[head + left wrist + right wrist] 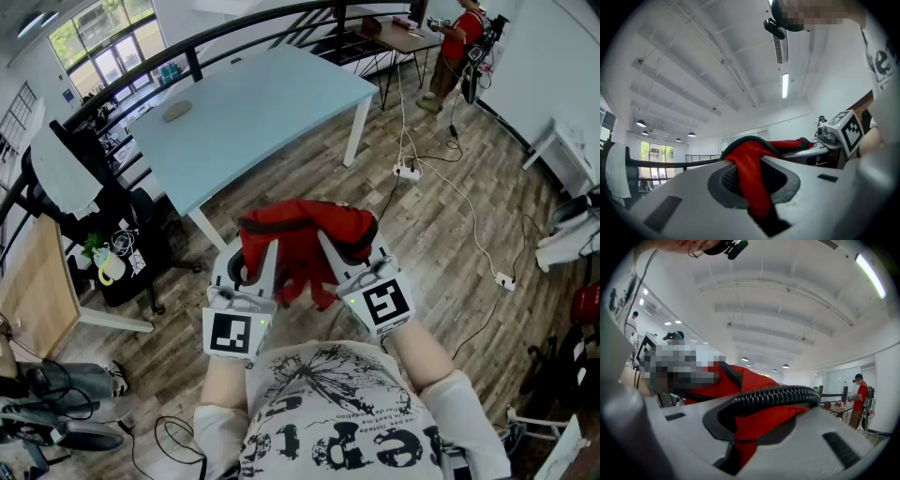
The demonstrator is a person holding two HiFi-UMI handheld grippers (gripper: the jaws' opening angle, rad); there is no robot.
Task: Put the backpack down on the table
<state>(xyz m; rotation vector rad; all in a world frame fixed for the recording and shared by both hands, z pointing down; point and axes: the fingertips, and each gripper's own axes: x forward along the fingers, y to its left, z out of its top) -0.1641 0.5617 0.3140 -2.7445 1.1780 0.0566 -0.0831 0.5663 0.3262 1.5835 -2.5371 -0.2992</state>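
Observation:
A red backpack (309, 230) with black trim hangs in the air over the wooden floor, in front of my chest. My left gripper (258, 248) is shut on its left side and my right gripper (345, 246) is shut on its right side. In the left gripper view red fabric (752, 178) and a black ribbed edge are pinched between the jaws. The right gripper view shows the same kind of grip, with red cloth (764, 420) under a black ribbed strap (778, 394). The light blue table (253, 103) stands beyond the backpack, apart from it.
A small round object (176, 111) lies on the table's far left. A black office chair (122, 253) loaded with items and a wooden desk (37, 281) stand at left. Cables and a power strip (408, 172) cross the floor at right. A person in red (459, 42) stands far back.

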